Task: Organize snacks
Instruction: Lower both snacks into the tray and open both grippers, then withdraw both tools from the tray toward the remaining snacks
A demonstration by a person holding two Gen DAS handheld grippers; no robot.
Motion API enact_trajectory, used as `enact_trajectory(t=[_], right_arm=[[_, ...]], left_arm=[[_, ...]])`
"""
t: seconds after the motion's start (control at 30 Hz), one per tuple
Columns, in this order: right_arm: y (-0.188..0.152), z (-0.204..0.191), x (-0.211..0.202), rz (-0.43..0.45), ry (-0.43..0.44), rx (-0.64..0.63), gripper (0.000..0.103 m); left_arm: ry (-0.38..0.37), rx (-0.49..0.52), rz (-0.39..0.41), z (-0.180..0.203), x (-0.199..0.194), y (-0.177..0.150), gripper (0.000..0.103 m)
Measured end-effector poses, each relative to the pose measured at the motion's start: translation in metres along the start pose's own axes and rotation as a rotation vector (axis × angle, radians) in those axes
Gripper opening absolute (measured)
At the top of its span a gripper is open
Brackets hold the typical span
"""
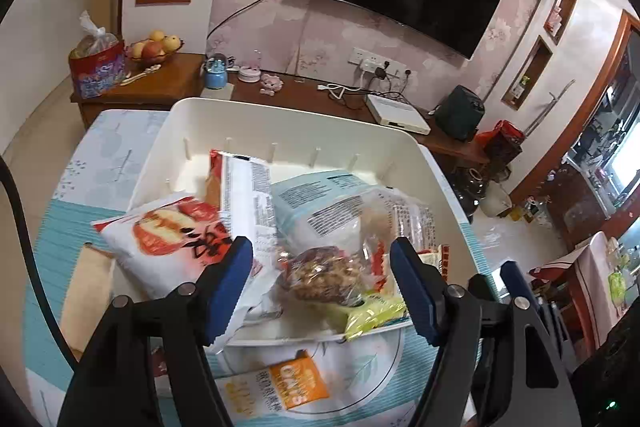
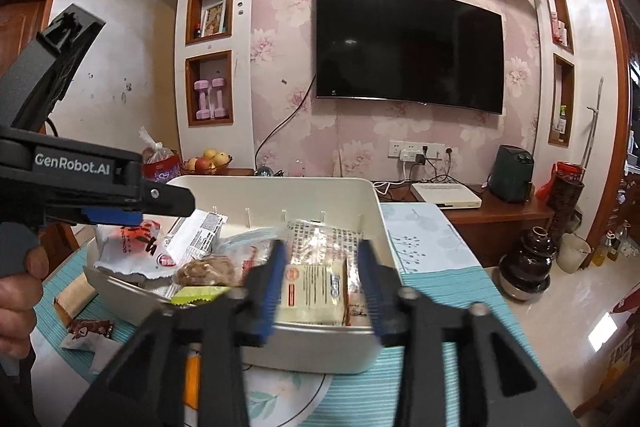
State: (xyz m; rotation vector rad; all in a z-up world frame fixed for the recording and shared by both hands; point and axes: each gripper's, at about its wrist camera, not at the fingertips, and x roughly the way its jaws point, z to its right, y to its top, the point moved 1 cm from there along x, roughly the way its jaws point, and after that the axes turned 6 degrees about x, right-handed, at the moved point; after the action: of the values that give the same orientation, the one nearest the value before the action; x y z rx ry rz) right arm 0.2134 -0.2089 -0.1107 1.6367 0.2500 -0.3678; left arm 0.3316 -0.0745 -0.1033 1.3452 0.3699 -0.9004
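A white bin [image 1: 280, 111] [image 2: 280, 181] on the table holds a heap of snack packets. My left gripper [image 1: 320, 261] hangs open over the bin's near side. Between its jaws lies a clear bag of nuts [image 1: 324, 273], untouched, and its left finger overlaps a white-and-red packet [image 1: 160, 243]. My right gripper [image 2: 322, 267] is open above the bin's near right corner, with a cream packet [image 2: 316, 291] lying between its jaws, free of the pads. A yellow-green packet [image 1: 372, 315] hangs over the near rim. An orange oats packet [image 1: 296, 379] lies on the table in front of the bin.
A brown-wrapped snack [image 2: 86, 329] and a wooden block [image 2: 74, 293] lie on the striped tablecloth [image 2: 440, 291] left of the bin. Behind stand a wooden cabinet [image 1: 168, 87] with a fruit bowl [image 1: 154, 47] and a wall-mounted TV [image 2: 408, 47]. A hand [image 2: 16, 303] holds the left gripper.
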Motion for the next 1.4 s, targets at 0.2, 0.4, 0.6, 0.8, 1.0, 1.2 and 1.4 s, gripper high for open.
enact_trajectory(t=[0.2,0.4,0.6,0.8,1.0,1.2,1.4], right_arm=[[0.001,0.001,-0.008,-0.028,-0.043,0.01,0.046],[0.003,-0.001,-0.021,-0.065,-0.035,0.06,0.056],[0.007,-0.013,-0.036,-0.093,0.007,0.094,0.059],[0.006,-0.028,-0.046,-0.14,0.044,0.128,0.064],[-0.001,-0.039,-0.05,-0.219,0.059,0.167,0.064],[-0.01,-0.042,-0.046,-0.317,0.068,0.252,0.064],[-0.026,-0.039,-0.037,-0.462,0.061,0.394,0.064]], left_arm=[[0.025,-0.031,0.011,-0.012,-0.023,-0.003,0.07],[0.062,-0.068,0.046,-0.03,-0.057,-0.01,0.07],[0.113,-0.122,0.084,-0.058,-0.093,-0.022,0.073],[0.157,-0.176,0.096,-0.084,-0.119,-0.036,0.073],[0.208,-0.215,0.099,-0.106,-0.132,-0.052,0.075],[0.227,-0.28,0.074,-0.133,-0.13,-0.069,0.082],[0.253,-0.332,0.009,-0.155,-0.112,-0.085,0.082]])
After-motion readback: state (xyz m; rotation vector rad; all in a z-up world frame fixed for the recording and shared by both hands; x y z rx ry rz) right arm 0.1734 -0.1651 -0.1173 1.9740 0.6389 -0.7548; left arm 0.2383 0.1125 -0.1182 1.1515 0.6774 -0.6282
